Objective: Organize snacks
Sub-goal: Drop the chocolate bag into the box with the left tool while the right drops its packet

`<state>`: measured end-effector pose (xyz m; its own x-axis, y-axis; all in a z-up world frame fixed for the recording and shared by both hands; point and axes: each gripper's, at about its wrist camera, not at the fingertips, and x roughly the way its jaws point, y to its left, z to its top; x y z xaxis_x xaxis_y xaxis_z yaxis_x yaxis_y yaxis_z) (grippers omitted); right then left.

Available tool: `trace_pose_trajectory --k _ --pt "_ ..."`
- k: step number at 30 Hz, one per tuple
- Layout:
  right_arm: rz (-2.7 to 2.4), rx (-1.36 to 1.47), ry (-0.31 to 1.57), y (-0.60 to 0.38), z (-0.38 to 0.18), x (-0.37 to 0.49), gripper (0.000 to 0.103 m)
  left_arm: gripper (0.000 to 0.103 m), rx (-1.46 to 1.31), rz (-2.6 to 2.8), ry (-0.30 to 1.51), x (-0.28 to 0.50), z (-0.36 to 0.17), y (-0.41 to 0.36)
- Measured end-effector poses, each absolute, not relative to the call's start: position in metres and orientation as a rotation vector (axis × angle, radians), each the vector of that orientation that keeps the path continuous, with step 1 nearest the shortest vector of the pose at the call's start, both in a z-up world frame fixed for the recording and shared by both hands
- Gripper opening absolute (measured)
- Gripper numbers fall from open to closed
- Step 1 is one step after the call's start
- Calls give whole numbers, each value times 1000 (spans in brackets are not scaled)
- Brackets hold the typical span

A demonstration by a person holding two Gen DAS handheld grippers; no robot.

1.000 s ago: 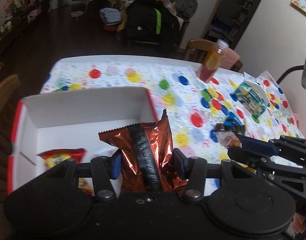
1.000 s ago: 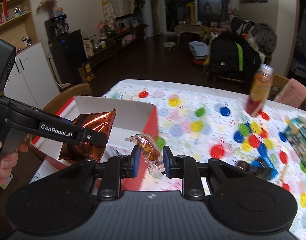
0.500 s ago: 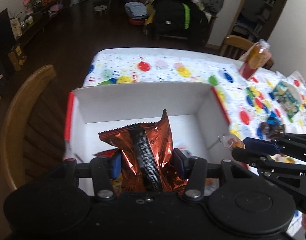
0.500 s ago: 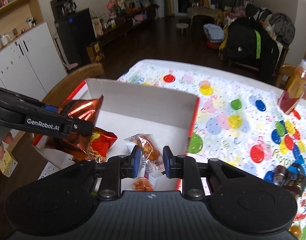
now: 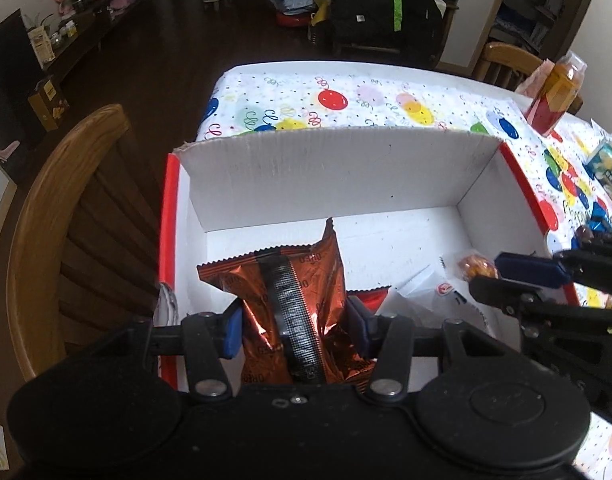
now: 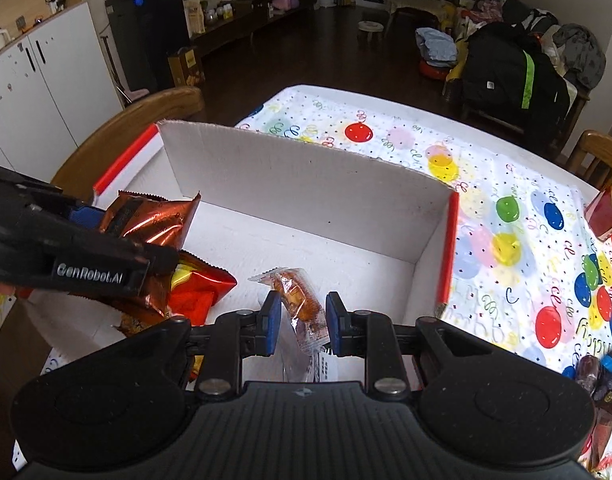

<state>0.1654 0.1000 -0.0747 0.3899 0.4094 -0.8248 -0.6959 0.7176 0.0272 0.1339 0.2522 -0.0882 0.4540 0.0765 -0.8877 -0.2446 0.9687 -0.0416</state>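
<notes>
Both grippers are now hanging over the inside of the white corrugated cardboard box with red outer edges (image 6: 306, 184), having travelled in from the balloon-patterned tabletop (image 6: 506, 208) side over the past second; judged from this, the two carried snacks are about to be dropped rather than still in transit. The left gripper (image 5: 296, 330) is holding its fingers clamped on the copper-brown foil cookie packet (image 5: 290, 280), which is standing upright over the box's left half, above the red-and-yellow crinkled snack bag (image 6: 202, 284) already lying on the box floor. The right gripper (image 6: 300, 322) is keeping its fingers pressed lightly on the small clear-wrapped orange candy (image 6: 298, 300), suspended over the middle of the box, just right of the red-and-yellow bag. Both tools are pointing forward and tilting down toward the box's far wall, the left one reaching in across the box's left rim, beside the wooden chair back (image 5: 46, 208). Further wrapped sweets (image 6: 598, 376) and an orange drink bottle (image 5: 556, 94) are waiting on the tabletop, right of the box
</notes>
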Motion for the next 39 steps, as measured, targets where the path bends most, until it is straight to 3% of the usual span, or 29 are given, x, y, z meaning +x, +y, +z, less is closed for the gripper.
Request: trace_pose_trajectory --k 15,19,28,31,33,39 --pt "730 -362 967 109 -91 167 24 51 -150 195 1088 141 -95 250" --pt "743 -346 966 106 -86 166 24 65 -139 206 1081 139 -94 249" --pt "761 -297 939 90 -70 159 26 76 -128 202 1050 133 -83 242" --pt "762 -276 918 83 -62 156 35 80 -129 193 1035 130 -77 238" --pt "759 -259 894 77 -56 153 55 81 -131 188 1024 127 -73 236" --pt "765 -227 862 61 -39 145 64 85 -122 160 989 118 -58 224"
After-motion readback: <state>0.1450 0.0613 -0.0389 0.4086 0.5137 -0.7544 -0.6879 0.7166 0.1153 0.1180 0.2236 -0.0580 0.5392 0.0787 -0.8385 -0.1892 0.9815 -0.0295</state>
